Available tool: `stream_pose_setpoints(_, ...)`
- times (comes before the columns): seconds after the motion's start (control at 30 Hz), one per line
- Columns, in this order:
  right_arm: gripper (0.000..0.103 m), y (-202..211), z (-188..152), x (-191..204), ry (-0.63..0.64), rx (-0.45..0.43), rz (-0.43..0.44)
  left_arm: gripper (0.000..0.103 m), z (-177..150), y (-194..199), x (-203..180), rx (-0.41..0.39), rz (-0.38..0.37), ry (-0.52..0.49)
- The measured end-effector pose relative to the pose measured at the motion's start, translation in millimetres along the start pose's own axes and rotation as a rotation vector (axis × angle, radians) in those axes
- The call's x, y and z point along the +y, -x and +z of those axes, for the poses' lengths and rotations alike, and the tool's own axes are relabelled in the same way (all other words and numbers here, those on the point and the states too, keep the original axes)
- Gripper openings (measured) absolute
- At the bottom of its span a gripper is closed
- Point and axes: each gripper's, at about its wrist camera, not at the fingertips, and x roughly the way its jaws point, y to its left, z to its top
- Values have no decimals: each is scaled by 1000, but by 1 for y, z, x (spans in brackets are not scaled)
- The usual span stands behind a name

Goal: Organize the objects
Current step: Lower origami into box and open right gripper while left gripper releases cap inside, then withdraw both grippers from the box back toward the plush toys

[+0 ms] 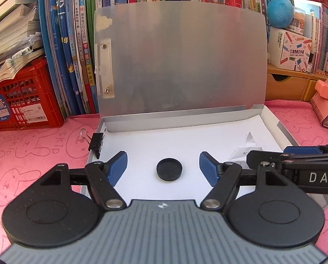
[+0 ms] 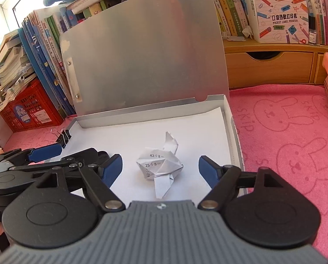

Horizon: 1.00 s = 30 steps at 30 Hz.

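An open grey file box [image 1: 283, 129] [image 2: 234, 136] lies on the pink cloth, its lid [image 1: 181, 57] [image 2: 146, 50] standing upright, white paper lining its floor. A black round disc [image 1: 169, 169] rests on that paper between the blue pads of my left gripper [image 1: 163, 167], which is open and touches nothing. A folded paper figure printed with sums [image 2: 160, 165] [image 1: 244, 151] lies on the paper between the pads of my right gripper [image 2: 160, 168], open as well, not touching it. A black binder clip [image 1: 95, 143] [image 2: 63, 136] sits on the box's left edge.
Books [image 1: 76, 44] and a red crate [image 1: 21, 101] stand at the back left. A wooden drawer shelf [image 2: 269, 66] with a label printer box [image 2: 278, 15] is at the back right. A pink box [image 1: 327, 101] stands on the right. Pink rabbit-print cloth [image 2: 291, 145] covers the table.
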Motion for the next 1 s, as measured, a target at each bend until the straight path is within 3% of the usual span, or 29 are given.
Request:
stream_pose_setpoints(0.2,88,41,-5,6,27,-44,10,83,-2,38,-4,-36,-25,-1)
stream_pose_setpoints(0.47,90,112,-27,20,70,-136,28,85,-19,127,-20,-127,-41,-21)
stream_pose_setpoints(0.7,93,169,-72,28,103,-220,44,85,-62,187,-29,-178,-69,-21)
stream_pose_setpoints(1.0,95,212,-128,34,167,-281,-4,85,-119,232,-43,-194,-60,-47)
